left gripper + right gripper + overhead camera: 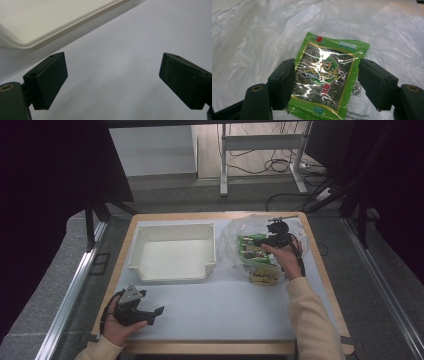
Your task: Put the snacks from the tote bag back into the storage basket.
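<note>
On the clear plastic bag [252, 32] at the table's far right, the green snack packet [328, 75] is lying between your right gripper's [325, 82] spread jaws; whether the pads are pressing it, I cannot tell. Your left gripper [112, 75] is hovering wide open near the white bin [172, 252].

Left hand-held gripper [159, 311] low and level, jaws wide apart, right hand-held gripper [256, 241] outstretched, jaws spread

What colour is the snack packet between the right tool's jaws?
Green packet with a dark centre panel; clearest in the right gripper view.
</note>
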Available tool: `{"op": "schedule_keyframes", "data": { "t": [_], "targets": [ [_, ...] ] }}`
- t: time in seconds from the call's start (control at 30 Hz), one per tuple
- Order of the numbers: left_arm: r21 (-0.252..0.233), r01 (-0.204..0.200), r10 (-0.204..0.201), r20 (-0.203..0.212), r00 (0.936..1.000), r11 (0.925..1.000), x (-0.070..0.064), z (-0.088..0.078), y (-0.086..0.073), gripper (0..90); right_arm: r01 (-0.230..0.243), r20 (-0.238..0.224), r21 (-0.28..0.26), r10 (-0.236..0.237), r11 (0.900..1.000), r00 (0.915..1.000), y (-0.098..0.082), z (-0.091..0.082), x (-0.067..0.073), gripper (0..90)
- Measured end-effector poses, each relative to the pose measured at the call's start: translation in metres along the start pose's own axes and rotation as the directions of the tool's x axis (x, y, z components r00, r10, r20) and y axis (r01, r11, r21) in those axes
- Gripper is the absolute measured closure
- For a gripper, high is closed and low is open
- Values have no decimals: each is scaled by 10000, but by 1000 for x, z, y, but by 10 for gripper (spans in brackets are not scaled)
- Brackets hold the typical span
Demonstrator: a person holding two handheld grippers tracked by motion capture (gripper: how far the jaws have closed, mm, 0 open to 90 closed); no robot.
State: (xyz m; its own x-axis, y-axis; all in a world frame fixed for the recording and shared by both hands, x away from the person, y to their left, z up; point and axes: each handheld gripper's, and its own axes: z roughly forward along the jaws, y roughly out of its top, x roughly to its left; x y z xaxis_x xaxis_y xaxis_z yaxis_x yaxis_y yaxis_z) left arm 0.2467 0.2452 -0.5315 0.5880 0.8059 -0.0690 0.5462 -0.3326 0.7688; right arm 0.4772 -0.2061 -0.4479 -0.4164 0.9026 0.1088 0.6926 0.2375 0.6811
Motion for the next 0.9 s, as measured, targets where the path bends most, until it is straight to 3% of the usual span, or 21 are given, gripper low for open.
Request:
{"op": "schedule_keyframes", "data": {
  "t": [0.53, 0.9],
  "targets": [
    [3, 19, -19, -25, 10000, 10000, 0, 0, 0, 83, -615, 191, 638, 604, 9961, 9980, -1, 19, -15, 327],
    [-7, 17, -17, -16, 10000, 10000, 0, 0, 0, 83, -692, 403, 1129, 650, 9912, 9971, 3, 27, -23, 359]
  ]
}}
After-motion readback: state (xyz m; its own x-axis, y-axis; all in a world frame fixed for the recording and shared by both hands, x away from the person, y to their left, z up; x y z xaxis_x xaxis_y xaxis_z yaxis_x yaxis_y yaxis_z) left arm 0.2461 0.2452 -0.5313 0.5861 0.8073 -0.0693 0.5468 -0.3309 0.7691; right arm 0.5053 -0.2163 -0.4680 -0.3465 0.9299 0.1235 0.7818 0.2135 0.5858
